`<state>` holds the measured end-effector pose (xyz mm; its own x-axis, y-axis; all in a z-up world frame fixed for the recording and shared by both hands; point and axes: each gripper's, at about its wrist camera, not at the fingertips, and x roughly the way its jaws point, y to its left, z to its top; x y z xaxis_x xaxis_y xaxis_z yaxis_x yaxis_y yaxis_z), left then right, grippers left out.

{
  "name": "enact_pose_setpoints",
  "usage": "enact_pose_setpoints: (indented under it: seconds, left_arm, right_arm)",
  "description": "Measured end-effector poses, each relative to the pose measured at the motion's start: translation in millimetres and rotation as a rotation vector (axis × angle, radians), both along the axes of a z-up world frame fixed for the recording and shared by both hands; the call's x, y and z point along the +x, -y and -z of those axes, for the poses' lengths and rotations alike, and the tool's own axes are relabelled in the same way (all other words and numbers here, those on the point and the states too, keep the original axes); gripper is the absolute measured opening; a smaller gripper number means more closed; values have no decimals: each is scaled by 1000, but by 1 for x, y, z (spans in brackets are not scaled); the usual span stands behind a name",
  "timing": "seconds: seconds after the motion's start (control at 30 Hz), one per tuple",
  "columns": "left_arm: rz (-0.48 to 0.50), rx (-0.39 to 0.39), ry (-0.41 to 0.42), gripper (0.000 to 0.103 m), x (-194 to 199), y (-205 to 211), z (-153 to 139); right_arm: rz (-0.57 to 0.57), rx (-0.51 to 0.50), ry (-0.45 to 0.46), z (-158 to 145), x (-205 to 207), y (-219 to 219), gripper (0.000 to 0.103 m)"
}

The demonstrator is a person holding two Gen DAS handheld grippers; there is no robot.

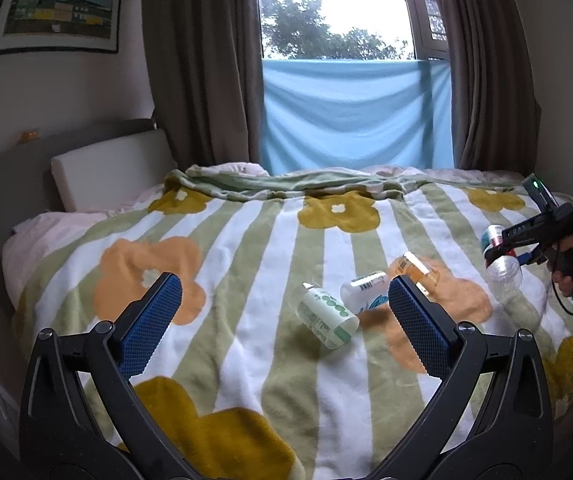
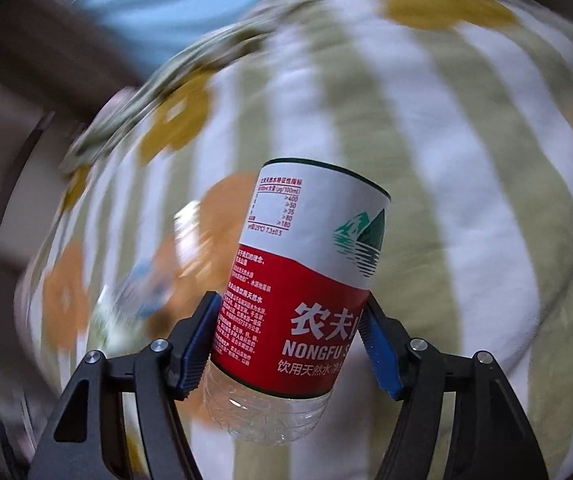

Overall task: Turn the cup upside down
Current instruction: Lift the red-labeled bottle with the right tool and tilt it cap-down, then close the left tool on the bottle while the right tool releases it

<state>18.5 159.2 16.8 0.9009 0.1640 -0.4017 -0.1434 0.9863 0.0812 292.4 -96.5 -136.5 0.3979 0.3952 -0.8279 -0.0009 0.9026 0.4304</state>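
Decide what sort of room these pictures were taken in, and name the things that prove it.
Most likely a bedroom: a bed covered by a flowered blanket, a padded headboard against the wall, and curtains framing a window.

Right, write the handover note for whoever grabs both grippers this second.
Left gripper: open, empty, hovering over the striped blanket.
Right gripper: shut on the cup, a cut-off clear bottle with a red and white label, gripped across the label and held clear of the bed in the left wrist view.
The cup's ribbed closed end points toward the camera; the right view is motion-blurred, so the flip looks under way, not finished.
Left to do: finish turning it, set it down mouth-down on the blanket, release.
Avoid the loose bottles lying mid-bed.
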Motion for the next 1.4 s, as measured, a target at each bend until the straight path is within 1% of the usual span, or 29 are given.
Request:
enact_pose_setpoints:
  seconds: [0.1, 0.17, 0.2, 0.27, 0.37, 0.43, 0.5, 0.7, 0.77, 0.8, 0.83, 0.87, 0.93, 1.0, 1.03, 1.1, 1.17, 1.2, 1.23, 1.27, 1.3, 1.37, 1.4]
  left_arm:
    - [-2, 0, 6, 103, -8, -2, -5]
    - [-2, -3, 8, 103, -11, -3, -7]
    - [-2, -5, 7, 103, -13, -4, -8]
    - [-3, -2, 4, 103, -15, -5, -8]
    - [-11, 31, -5, 103, -20, -6, -7]
    - [-18, 52, -17, 103, -20, -7, -5]
    - [-27, 61, -26, 103, -20, -12, -4]
    - [-42, 53, -47, 103, -17, -25, 3]
    - [-39, 51, -57, 103, -15, -26, 6]
    - [-36, 53, -60, 103, -15, -26, 7]
    - [-31, 58, -64, 103, -14, -25, 8]
    - [-23, 67, -66, 103, -13, -23, 9]
    - [6, 83, -69, 103, -10, -20, 10]
    - [60, 120, -75, 103, -6, -14, 12]
    - [98, 145, -77, 103, -3, -10, 12]
    - [217, 207, -81, 103, 8, 4, 12]
    - [379, 333, -88, 103, 22, 27, 16]
    - [435, 385, -89, 103, 27, 38, 20]
    - [524, 480, -92, 103, 32, 54, 27]
    - [622, 590, -91, 103, 36, 72, 36]
    - [706, 682, -87, 103, 38, 86, 48]
    - [890, 871, -106, 103, 44, 114, 75]
    - [959, 948, -115, 103, 45, 123, 89]
  right_arm:
    - [-225, -88, -1, -15, -20, -46, 64]
    - [-353, -116, -25, -13, -33, -75, 64]
    - [-417, -126, -42, -10, -42, -90, 64]
    - [-508, -150, -69, 0, -53, -113, 64]
    - [-613, -223, -108, 24, -62, -146, 64]
    - [-637, -259, -130, 36, -64, -158, 64]
    - [-644, -273, -149, 50, -63, -166, 64]
    - [-666, -313, -183, 73, -64, -183, 65]
    - [-657, -314, -192, 78, -66, -184, 67]
    - [-643, -311, -196, 79, -66, -184, 70]
    - [-626, -301, -202, 80, -67, -183, 83]
    - [-608, -282, -218, 80, -67, -180, 103]
    - [-586, -227, -222, 79, -69, -175, 103]
    - [-564, -199, -185, 71, -75, -166, 103]
    - [-564, -197, -169, 65, -79, -162, 103]
    - [-570, -200, -131, 51, -90, -152, 103]
    - [-583, -221, -86, 28, -101, -136, 103]
    - [-591, -241, -70, 18, -108, -128, 103]
    - [-585, -255, -52, 9, -113, -124, 103]
    - [-559, -261, -14, -1, -125, -112, 103]
    - [-539, -257, 7, -9, -130, -101, 103]
    - [-482, -224, 52, -23, -143, -81, 103]
    - [-459, -203, 68, -27, -150, -70, 103]
